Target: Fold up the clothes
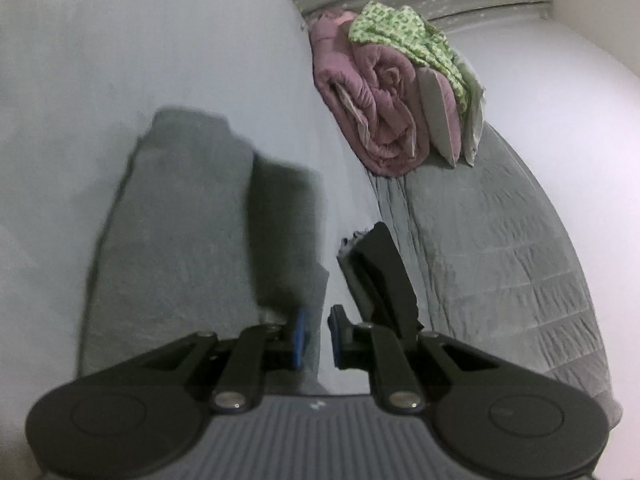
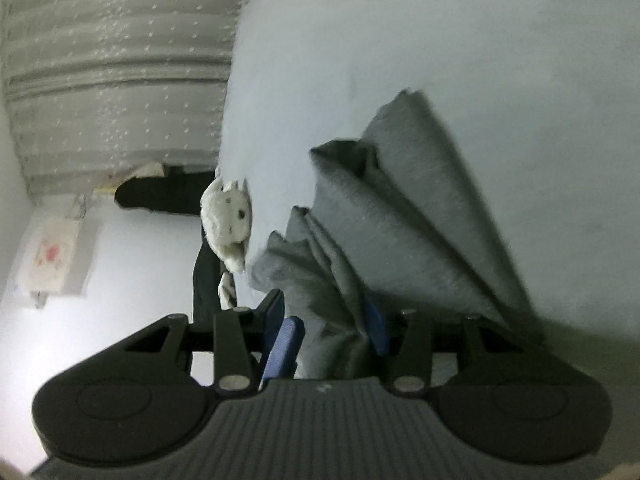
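Observation:
A grey garment [image 1: 180, 224] hangs spread in front of my left gripper [image 1: 317, 336] over a white surface [image 1: 120, 60]. Its dark folded edge runs down into the narrow gap between the blue pads [image 1: 301, 338], which pinch it. In the right wrist view the same grey garment [image 2: 404, 216] fans upward from my right gripper [image 2: 328, 332]. A bunched handful of it sits between the blue pads [image 2: 378, 330], and the jaws hold it at middle width. The view is blurred and rolled to one side.
A folded pink quilt [image 1: 380, 112] with green patterned cloth [image 1: 404, 32] on top lies on a grey quilted blanket [image 1: 500, 240]. A dark folded garment [image 1: 384, 272] lies near the left gripper. A white plush toy [image 2: 228, 216] and a dotted curtain [image 2: 112, 60] lie beyond the right gripper.

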`<state>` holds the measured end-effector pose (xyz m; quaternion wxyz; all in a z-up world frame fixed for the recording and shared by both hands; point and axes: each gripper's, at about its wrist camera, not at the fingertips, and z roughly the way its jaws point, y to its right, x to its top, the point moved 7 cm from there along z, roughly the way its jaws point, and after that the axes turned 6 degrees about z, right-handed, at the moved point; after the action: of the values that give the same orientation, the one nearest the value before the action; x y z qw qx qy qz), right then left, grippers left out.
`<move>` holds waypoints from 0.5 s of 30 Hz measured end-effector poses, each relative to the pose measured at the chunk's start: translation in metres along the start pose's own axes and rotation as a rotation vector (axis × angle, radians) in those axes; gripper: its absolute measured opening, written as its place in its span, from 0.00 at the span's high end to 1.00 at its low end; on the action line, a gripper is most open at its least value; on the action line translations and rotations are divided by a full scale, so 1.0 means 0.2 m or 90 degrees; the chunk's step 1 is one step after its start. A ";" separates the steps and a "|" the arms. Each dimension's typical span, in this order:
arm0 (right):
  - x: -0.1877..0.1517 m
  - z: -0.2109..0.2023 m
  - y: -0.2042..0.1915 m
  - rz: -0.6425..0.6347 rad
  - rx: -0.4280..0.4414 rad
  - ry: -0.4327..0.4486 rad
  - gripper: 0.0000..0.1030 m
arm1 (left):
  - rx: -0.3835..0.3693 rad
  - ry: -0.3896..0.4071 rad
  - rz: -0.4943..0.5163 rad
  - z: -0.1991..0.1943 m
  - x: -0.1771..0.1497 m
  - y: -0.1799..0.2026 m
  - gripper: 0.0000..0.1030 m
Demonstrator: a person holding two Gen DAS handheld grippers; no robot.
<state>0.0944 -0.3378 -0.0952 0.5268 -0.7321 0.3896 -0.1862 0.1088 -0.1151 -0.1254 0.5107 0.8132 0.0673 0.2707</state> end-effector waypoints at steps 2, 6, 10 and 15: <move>0.01 -0.01 0.00 0.018 0.011 0.000 0.50 | -0.013 -0.007 -0.013 0.01 -0.01 0.00 0.85; 0.02 0.01 -0.03 0.016 0.012 -0.006 0.48 | -0.023 0.007 0.006 -0.06 0.02 0.03 0.80; 0.01 0.04 -0.04 -0.014 -0.012 -0.003 0.48 | -0.010 0.041 0.033 -0.14 0.07 0.04 0.77; -0.02 0.09 -0.07 -0.101 -0.057 0.025 0.48 | 0.072 0.097 0.103 -0.21 0.13 0.02 0.69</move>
<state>0.1093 -0.3208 -0.0896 0.4693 -0.7799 0.3483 -0.2239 0.1096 -0.0734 -0.0984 0.4340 0.8206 0.0550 0.3678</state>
